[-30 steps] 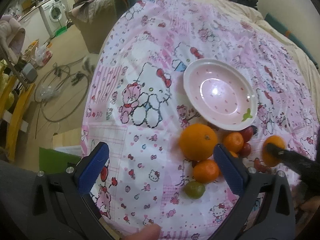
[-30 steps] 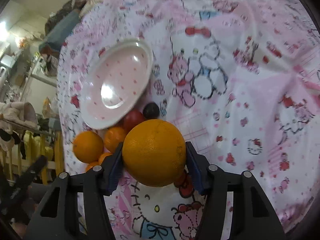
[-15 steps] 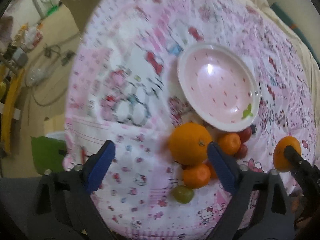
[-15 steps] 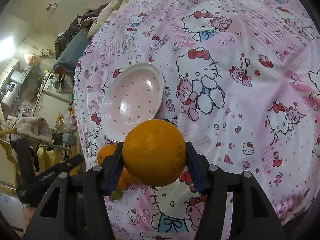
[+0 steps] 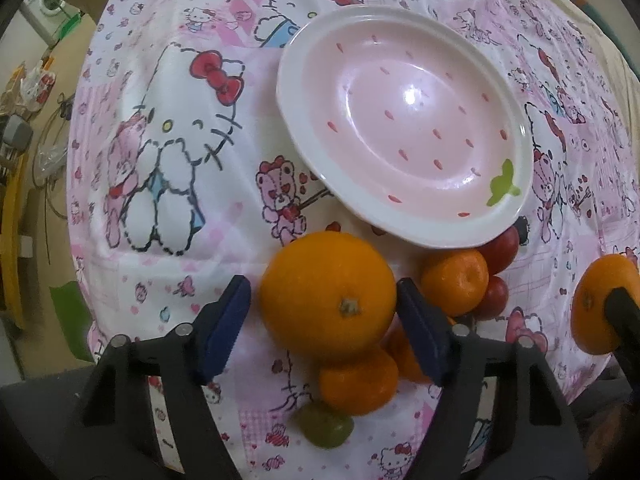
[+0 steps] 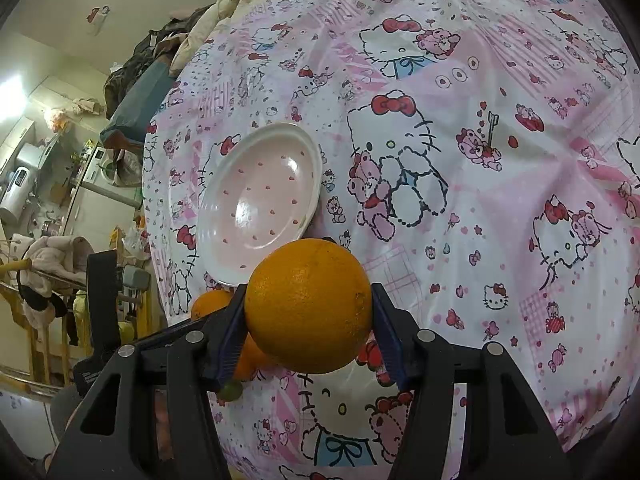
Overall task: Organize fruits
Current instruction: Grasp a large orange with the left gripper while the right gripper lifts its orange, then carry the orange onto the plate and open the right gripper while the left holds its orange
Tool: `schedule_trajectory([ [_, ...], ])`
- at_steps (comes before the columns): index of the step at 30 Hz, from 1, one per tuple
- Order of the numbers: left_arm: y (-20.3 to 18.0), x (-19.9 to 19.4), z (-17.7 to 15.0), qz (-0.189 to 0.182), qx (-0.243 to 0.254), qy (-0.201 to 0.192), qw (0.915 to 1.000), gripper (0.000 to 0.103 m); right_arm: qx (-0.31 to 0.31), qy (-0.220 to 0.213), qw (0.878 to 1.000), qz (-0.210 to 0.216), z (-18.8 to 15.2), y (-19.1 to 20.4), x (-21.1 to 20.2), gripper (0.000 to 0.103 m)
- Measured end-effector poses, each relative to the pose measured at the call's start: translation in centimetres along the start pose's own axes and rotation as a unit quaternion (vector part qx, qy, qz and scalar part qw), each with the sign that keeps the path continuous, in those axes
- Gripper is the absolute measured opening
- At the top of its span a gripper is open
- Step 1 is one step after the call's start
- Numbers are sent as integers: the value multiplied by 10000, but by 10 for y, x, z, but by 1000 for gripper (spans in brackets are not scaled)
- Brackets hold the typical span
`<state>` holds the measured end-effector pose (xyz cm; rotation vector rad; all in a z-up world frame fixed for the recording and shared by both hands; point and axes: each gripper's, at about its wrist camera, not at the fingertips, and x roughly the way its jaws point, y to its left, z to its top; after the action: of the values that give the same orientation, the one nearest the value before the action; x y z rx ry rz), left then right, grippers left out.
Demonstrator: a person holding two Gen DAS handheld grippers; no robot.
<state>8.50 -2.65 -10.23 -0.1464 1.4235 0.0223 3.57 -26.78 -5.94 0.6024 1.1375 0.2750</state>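
Closing jaws of left gripper (image 5: 323, 326) straddle an orange (image 5: 328, 296), unclamped; right gripper (image 6: 307, 330) clamps another orange (image 6: 308, 306).

Fruit cluster (image 5: 452, 284) on tablecloth (image 5: 160, 248) just before plate (image 5: 404, 128) — plate holds nothing.

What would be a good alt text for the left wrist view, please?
The left gripper, its jaws just closing, straddles a large orange on a pink cartoon-print cloth; a gap remains at the left pad. Smaller oranges, red fruits and a green one cluster nearby, below an empty pink plate.
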Motion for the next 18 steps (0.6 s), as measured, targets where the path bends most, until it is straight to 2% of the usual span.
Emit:
schedule_trajectory([
  [8,-3,7,2,-218,-56,-108,9997,59,-22,42,10000,9,-1,2,2,60],
  [18,19,-38,-18,-202,-5,-525,9984,58,-78,-43,10000,-22,0,3,-1,60],
])
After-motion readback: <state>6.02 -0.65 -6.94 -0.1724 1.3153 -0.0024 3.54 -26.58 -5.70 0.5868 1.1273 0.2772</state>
